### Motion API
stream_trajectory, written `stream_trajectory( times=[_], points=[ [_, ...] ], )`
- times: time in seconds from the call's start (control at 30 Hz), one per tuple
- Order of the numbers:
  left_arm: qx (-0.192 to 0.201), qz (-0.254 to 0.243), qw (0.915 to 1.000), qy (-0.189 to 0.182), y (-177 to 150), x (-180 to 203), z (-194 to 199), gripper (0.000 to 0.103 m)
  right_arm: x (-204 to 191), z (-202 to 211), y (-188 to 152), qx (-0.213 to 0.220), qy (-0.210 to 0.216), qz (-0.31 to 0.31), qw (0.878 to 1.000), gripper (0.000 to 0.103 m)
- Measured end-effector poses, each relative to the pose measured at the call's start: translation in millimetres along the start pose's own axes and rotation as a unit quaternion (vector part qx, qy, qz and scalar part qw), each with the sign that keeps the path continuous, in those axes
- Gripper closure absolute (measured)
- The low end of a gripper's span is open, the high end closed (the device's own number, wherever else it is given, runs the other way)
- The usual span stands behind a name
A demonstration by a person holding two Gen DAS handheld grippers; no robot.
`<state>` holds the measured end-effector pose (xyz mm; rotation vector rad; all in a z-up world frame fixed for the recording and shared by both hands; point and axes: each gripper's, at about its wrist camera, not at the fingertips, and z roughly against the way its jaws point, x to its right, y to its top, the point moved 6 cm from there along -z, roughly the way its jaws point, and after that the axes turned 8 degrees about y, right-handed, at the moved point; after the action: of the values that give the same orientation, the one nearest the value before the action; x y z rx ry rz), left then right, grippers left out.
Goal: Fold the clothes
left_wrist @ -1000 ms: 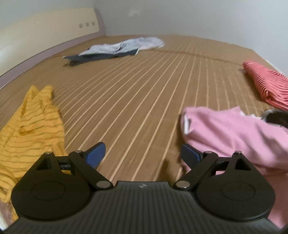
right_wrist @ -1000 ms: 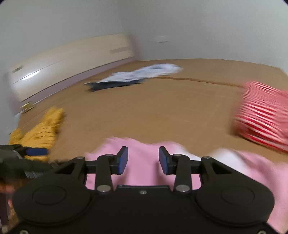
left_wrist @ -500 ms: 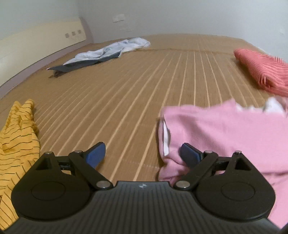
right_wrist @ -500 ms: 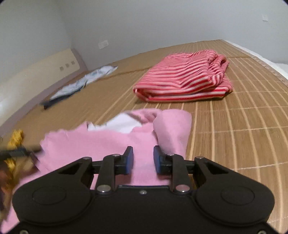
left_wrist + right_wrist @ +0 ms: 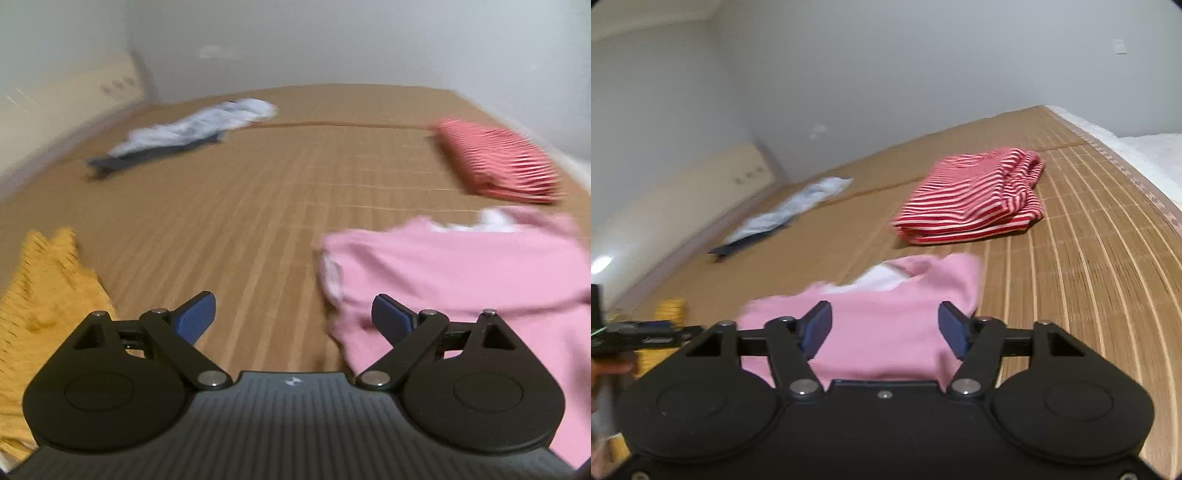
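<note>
The right gripper (image 5: pixel 884 328), nearly closed half a second ago, now spreads wide over the pink shirt (image 5: pixel 882 325), apparently letting it go. The left gripper (image 5: pixel 293 317) stays spread, shirt rightward.

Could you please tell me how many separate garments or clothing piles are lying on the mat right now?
4: a pink top nearest, a yellow garment at left, a folded red-striped one far right, and a white-and-dark heap far left, possibly several items.
</note>
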<state>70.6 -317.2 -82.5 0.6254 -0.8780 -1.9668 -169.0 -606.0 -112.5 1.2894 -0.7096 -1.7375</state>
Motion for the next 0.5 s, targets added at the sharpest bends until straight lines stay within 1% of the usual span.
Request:
stream_trajectory(
  times=[0.1, 0.17, 0.27, 0.37, 0.4, 0.43, 0.47, 0.5],
  points=[
    [-0.026, 0.005, 0.9971, -0.071, -36.2, -14.8, 33.1, 0.009, -13.5, 51.1, -30.6, -0.008, -0.016, 0.022, 1.0, 0.034],
    [-0.039, 0.011, 0.9961, -0.079, -54.1, -17.3, 43.7, 0.009, -19.0, 77.3, -54.1, -0.018, -0.032, 0.038, 0.999, 0.033],
    [-0.057, 0.022, 0.9945, -0.084, -79.7, -19.8, 57.7, 0.009, -27.9, 102.5, -92.1, -0.028, -0.066, 0.055, 0.996, 0.033],
    [-0.076, 0.033, 0.9926, -0.09, -105.3, -22.3, 71.7, 0.008, -41.1, 116.5, -122.2, -0.028, -0.075, 0.05, 0.996, 0.032],
    [-0.082, 0.036, 0.9918, -0.091, -113.8, -23.2, 76.4, 0.008, -45.1, 119.1, -128.4, -0.025, -0.078, 0.044, 0.996, 0.031],
    [-0.088, 0.04, 0.991, -0.093, -122.4, -24.0, 81.1, 0.008, -49.0, 121.0, -134.5, -0.024, -0.079, 0.038, 0.996, 0.027],
    [-0.094, 0.044, 0.9901, -0.095, -130.9, -24.8, 85.8, 0.008, -52.8, 122.2, -140.8, -0.03, -0.078, 0.037, 0.996, 0.027],
    [-0.108, 0.04, 0.9887, -0.096, -138.8, -19.8, 86.4, 0.008, -55.1, 122.3, -144.8, -0.036, -0.076, 0.041, 0.996, 0.027]
  ],
)
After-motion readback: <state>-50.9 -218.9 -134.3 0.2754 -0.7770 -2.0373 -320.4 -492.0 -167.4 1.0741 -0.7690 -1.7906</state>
